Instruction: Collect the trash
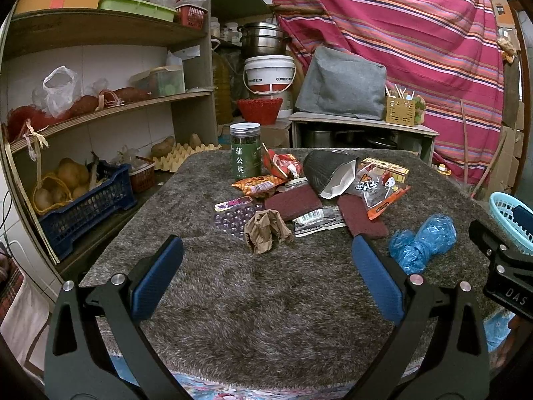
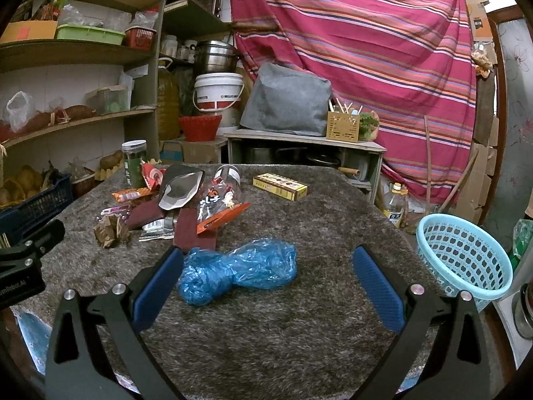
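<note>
Your left claw (image 1: 266, 256) gapes wide, empty, short of the crumpled brown paper (image 1: 266, 230) mid-desk. Your right claw (image 2: 266, 266) spreads wide around the blue plastic wad (image 2: 240, 270); the basket (image 2: 463, 260) at the desk's right edge looks empty.

both tools are wide open right now. the left tool (image 1: 266, 243) hangs low with its blue fingers (image 1: 156, 276) spread far apart, nothing between them. the right tool (image 2: 266, 253) sits just to its right, same height, fingers (image 2: 378, 286) splayed just as wide, gripping nothing.
</note>
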